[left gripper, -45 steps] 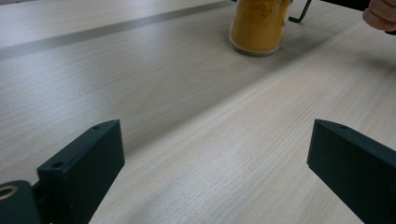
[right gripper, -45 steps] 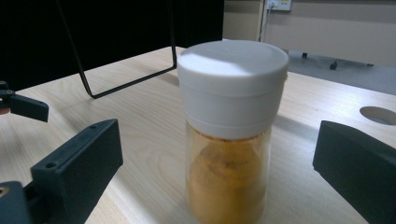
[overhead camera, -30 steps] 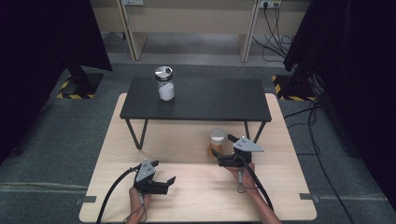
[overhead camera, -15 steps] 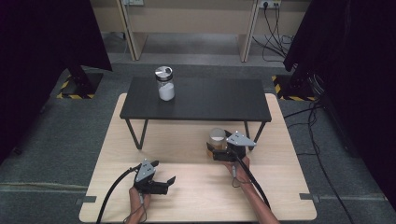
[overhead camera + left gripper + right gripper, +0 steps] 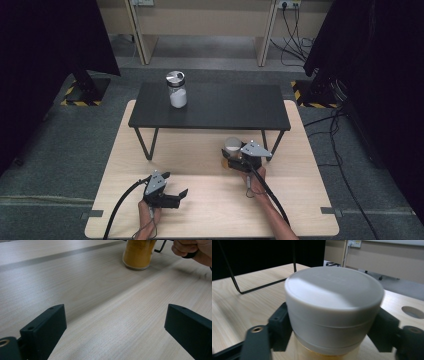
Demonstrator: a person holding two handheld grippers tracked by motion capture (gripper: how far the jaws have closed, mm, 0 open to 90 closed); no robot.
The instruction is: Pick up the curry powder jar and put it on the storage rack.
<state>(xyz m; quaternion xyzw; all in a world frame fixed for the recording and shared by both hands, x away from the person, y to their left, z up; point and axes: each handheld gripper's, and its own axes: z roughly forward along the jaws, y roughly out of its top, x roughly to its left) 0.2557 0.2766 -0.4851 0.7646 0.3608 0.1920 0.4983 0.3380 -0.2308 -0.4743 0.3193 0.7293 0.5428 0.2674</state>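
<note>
Two jars, right gripper [image 5: 231, 161] clamped around yellow-powder jar [image 5: 232, 149], left gripper [image 5: 176, 191] jaws apart, white-powder jar [image 5: 176, 89] on black table [image 5: 225, 105]

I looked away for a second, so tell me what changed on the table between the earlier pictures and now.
The right gripper moved forward and left to the jar with the white lid, and its jaws now sit on either side of the lid. The left gripper stayed open and resting on the wooden table; the jar of white powder stayed on the black bench.
</note>
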